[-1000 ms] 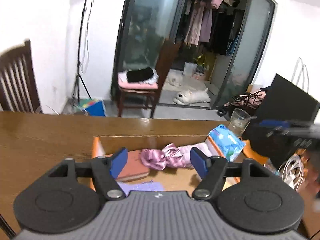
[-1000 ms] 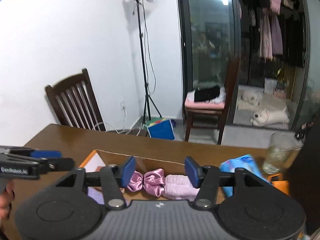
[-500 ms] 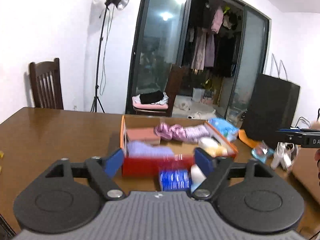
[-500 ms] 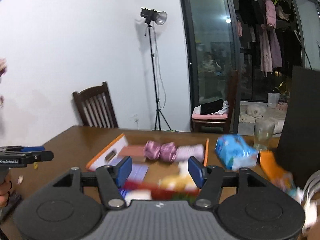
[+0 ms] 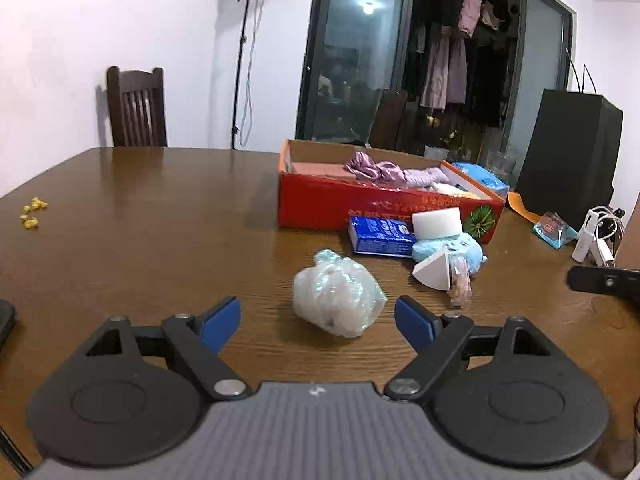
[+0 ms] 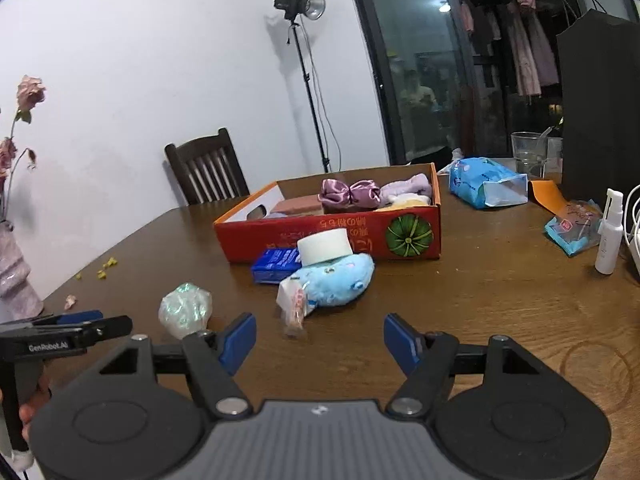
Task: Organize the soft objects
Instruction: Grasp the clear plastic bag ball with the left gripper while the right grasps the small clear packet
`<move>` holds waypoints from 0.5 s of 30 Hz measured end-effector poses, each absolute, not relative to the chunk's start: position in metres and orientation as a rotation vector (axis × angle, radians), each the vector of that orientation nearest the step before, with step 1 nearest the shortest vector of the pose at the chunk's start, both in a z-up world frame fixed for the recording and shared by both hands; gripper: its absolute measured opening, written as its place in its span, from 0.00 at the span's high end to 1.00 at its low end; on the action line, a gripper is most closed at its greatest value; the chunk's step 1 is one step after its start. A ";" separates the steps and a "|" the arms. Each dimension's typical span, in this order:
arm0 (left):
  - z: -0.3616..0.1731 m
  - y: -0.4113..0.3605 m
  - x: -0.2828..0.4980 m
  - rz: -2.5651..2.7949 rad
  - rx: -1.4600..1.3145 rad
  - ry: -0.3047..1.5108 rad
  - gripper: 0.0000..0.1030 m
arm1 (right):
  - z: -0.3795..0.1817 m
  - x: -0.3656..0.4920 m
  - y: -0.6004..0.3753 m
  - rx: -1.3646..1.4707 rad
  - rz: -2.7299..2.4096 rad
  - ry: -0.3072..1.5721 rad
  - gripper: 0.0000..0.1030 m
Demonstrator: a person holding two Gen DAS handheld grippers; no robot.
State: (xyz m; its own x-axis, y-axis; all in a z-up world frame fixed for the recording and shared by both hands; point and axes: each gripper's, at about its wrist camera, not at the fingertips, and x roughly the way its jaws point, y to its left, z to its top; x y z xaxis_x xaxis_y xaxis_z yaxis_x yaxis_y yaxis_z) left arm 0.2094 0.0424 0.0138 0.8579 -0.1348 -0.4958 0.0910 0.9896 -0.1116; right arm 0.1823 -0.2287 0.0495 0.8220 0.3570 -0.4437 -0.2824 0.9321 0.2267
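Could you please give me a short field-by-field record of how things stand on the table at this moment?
left hand-held gripper: open, empty, facing the clear plastic bundle
right hand-held gripper: open, empty, above bare table
red box: open-topped, holds purple satin bow, lilac cloth, a pinkish item
outside the box, in front: blue plush toy, white foam block resting on it, blue packet
small wrapped item: lies by the plush
blue tissue pack: right of the box

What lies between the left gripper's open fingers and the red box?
In the left wrist view, the clear plastic bag sits just beyond the left gripper; past it, bare table up to the red box.
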 end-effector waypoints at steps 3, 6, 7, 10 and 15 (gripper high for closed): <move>0.003 0.035 0.222 -0.122 -0.091 0.550 0.17 | 0.042 0.198 -0.207 0.085 0.356 0.509 0.34; -0.003 0.030 0.234 -0.133 -0.082 0.568 0.17 | 0.032 0.219 -0.188 0.043 0.357 0.536 0.40; -0.005 0.030 0.238 -0.134 -0.082 0.574 0.17 | 0.029 0.227 -0.184 0.041 0.360 0.543 0.41; -0.010 0.029 0.250 -0.130 -0.086 0.592 0.17 | 0.021 0.250 -0.172 0.044 0.366 0.558 0.42; -0.019 0.032 0.268 -0.136 -0.116 0.625 0.23 | 0.007 0.277 -0.162 0.040 0.356 0.579 0.59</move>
State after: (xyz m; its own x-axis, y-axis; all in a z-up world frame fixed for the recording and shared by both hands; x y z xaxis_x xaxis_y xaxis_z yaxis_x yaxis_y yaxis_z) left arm 0.2679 0.0325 -0.0190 0.8028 -0.1611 -0.5741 0.0913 0.9847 -0.1486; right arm 0.2770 -0.1619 0.0069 0.7779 0.3401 -0.5284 -0.3178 0.9383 0.1362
